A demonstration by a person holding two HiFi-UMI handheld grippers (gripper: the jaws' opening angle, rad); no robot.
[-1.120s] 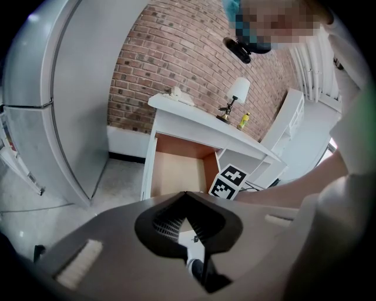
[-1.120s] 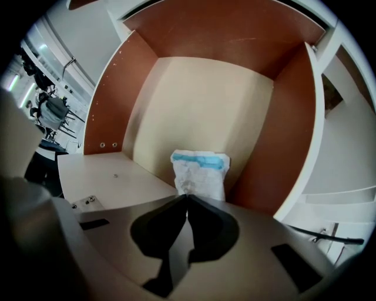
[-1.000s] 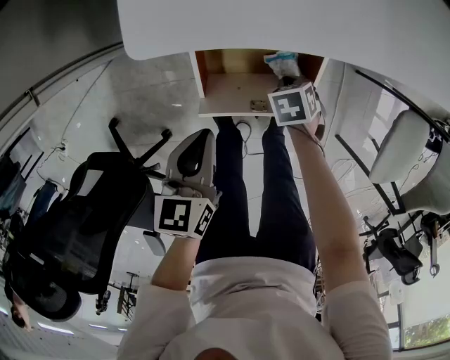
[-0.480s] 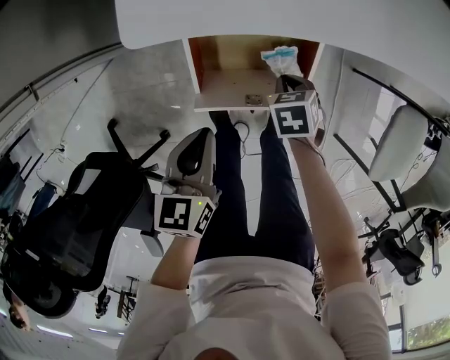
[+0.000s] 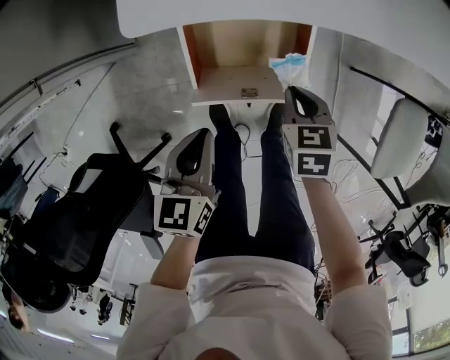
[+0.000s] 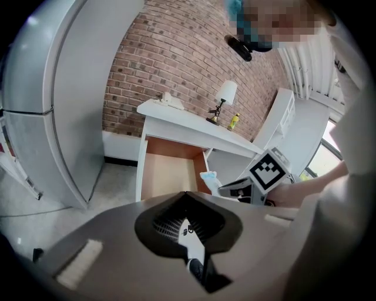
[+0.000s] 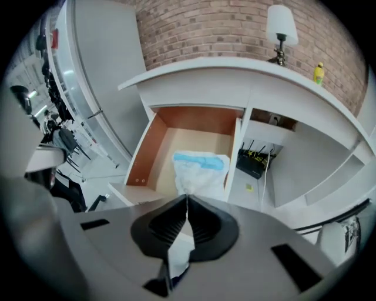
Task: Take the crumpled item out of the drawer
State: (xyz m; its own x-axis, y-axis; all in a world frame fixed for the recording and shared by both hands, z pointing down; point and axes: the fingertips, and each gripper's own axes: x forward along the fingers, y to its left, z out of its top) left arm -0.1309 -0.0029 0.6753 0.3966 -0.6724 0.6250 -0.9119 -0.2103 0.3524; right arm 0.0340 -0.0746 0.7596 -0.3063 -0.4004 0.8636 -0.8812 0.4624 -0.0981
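The crumpled white and blue item point(image 5: 290, 65) hangs from my right gripper point(image 5: 300, 91), which is shut on it just in front of the open wooden drawer point(image 5: 232, 86). In the right gripper view the item point(image 7: 200, 173) spreads out past the closed tips point(image 7: 187, 197), over the drawer's right front corner point(image 7: 202, 141). My left gripper point(image 5: 201, 135) is held lower and to the left, above the legs. Its jaws point(image 6: 187, 194) are shut with nothing in them. From that view I see the item point(image 6: 210, 178), the right gripper point(image 6: 228, 188) and the drawer point(image 6: 167, 173).
The white desk top point(image 5: 281, 14) overhangs the drawer. A black office chair point(image 5: 77, 218) stands at the left and a white chair point(image 5: 408, 155) at the right. A lamp point(image 7: 281, 26) and a yellow bottle point(image 7: 318, 73) stand on the desk. A black box with cables point(image 7: 254, 161) sits under it.
My right gripper has drawn back out of the drawer toward the body, with the crumpled item in it. The left gripper has stayed put.
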